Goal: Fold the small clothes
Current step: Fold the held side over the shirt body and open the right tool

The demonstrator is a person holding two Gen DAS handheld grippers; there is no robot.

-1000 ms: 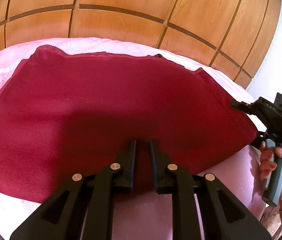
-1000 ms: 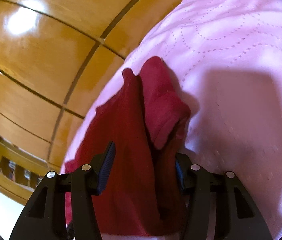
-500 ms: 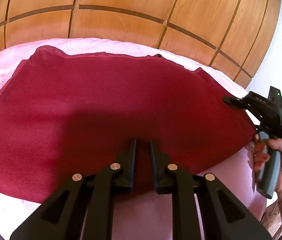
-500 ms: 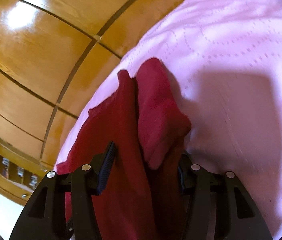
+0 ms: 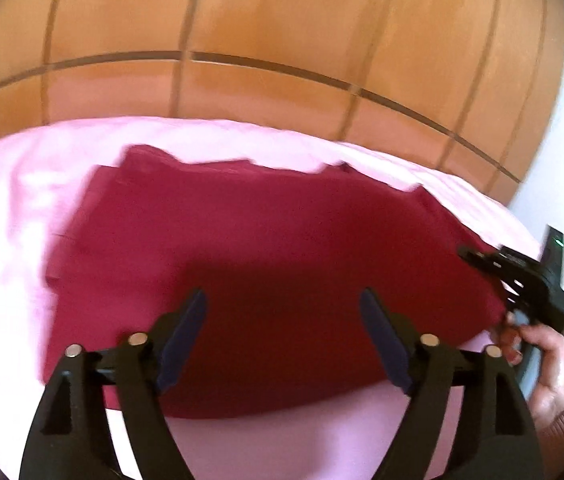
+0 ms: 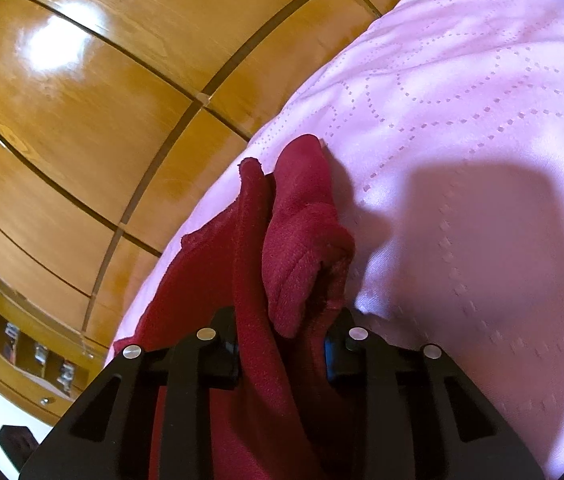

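A dark red garment [image 5: 266, 264] lies spread on the pink quilted bed cover [image 5: 14, 216]. My left gripper [image 5: 282, 320] is open and empty, raised above the garment's near edge. My right gripper [image 6: 282, 344] is shut on a bunched corner of the red garment [image 6: 302, 240], which stands up between its fingers. In the left wrist view the right gripper [image 5: 482, 262] sits at the garment's right corner, held by a hand [image 5: 546, 364].
A wooden panelled headboard [image 5: 282, 60] rises behind the bed; it also shows in the right wrist view [image 6: 82, 100]. A white wall [image 5: 554, 192] is on the right. A wooden shelf unit [image 6: 22, 352] stands at lower left in the right wrist view.
My left gripper opened, let go of the garment's near edge and pulled up and back. My right gripper closed on the bunched corner of the garment.
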